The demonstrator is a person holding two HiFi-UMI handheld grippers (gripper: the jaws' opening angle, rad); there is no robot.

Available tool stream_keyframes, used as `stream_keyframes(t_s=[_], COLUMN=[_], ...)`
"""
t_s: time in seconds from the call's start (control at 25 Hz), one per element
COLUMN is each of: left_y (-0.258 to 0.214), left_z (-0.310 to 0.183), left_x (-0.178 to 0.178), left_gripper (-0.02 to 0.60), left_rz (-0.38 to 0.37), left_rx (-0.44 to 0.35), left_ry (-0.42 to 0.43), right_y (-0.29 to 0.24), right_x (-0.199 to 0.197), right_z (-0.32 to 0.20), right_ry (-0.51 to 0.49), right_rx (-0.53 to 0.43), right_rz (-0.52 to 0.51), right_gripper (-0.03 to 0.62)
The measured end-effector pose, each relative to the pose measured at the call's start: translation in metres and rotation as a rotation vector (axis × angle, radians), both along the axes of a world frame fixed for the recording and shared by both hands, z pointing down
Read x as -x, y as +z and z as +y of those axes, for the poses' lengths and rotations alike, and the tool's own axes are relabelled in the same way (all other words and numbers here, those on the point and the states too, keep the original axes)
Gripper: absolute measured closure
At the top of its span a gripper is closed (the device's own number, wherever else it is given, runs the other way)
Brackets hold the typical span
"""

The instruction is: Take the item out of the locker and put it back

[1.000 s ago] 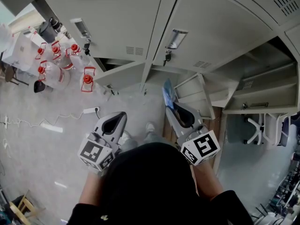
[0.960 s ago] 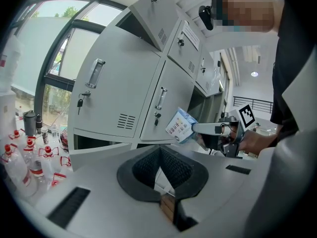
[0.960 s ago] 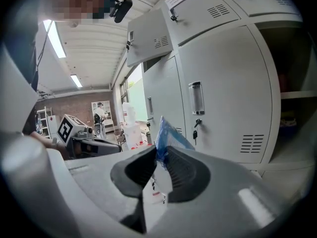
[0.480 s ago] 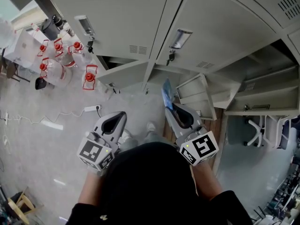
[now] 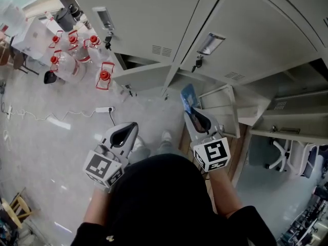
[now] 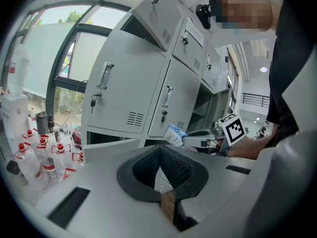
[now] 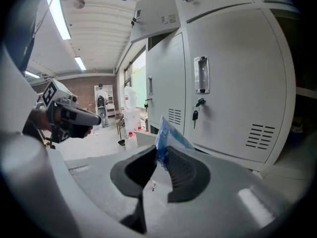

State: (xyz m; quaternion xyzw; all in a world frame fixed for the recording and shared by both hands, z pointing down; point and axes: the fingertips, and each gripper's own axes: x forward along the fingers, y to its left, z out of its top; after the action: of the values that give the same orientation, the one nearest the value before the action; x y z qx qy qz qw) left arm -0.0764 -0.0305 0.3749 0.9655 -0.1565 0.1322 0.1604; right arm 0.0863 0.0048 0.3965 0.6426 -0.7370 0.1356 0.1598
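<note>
Head view: the right gripper (image 5: 191, 110) had its fingers clamped on a blue packet (image 5: 187, 97), which stood up out of the tips in free air. It hung in front of the grey locker bank (image 5: 154, 19) and just beside an open locker door (image 5: 221, 109), touching neither as far as we could tell. The left gripper (image 5: 132, 128) was held well apart over the floor (image 5: 61, 137). Red-capped water bottles (image 5: 72, 60) were noted against the wall and a power strip (image 5: 104, 109) on the floor. Against the views of a second before, the right gripper had sunk with the packet and the lockers had slid across the picture. The left gripper had hardly stirred. Left gripper view: its fingers were closed tip to tip with nothing between them. Beyond them the packet showed at the end of the other gripper, level with the lower row of doors. Right gripper view: the packet's lower edge was pinched between the ribbed pads and its top leaned slightly to the right. A closed door with a key in its lock (image 7: 197, 115) stood behind it. Assessment: we judged the item already out of the locker. The drop looked to us like part of the return leg, with the packet not yet inside any compartment.
</note>
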Motion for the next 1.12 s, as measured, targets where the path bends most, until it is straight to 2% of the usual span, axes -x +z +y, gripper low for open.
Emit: stream_keyframes(t_s=[0.52, 0.64, 1.12], left_y=[0.007, 0.010, 0.012], left_z=[0.003, 0.004, 0.021], left_x=[0.019, 0.022, 0.018], left_gripper=[0.572, 0.572, 0.572], left_rz=[-0.047, -0.082, -0.103], left_rx=[0.012, 0.028, 0.095], left_ry=[-0.172, -0.218, -0.342], right_y=[0.088, 0.111, 0.198], right_x=[-0.036, -0.046, -0.086], right_z=[-0.032, -0.039, -0.072], right_ry=[-0.060, -0.064, -0.113], right_rx=[0.124, 0.165, 0.273], right_rz=[0.131, 0.163, 0.398], right_gripper=[0.539, 0.539, 0.537])
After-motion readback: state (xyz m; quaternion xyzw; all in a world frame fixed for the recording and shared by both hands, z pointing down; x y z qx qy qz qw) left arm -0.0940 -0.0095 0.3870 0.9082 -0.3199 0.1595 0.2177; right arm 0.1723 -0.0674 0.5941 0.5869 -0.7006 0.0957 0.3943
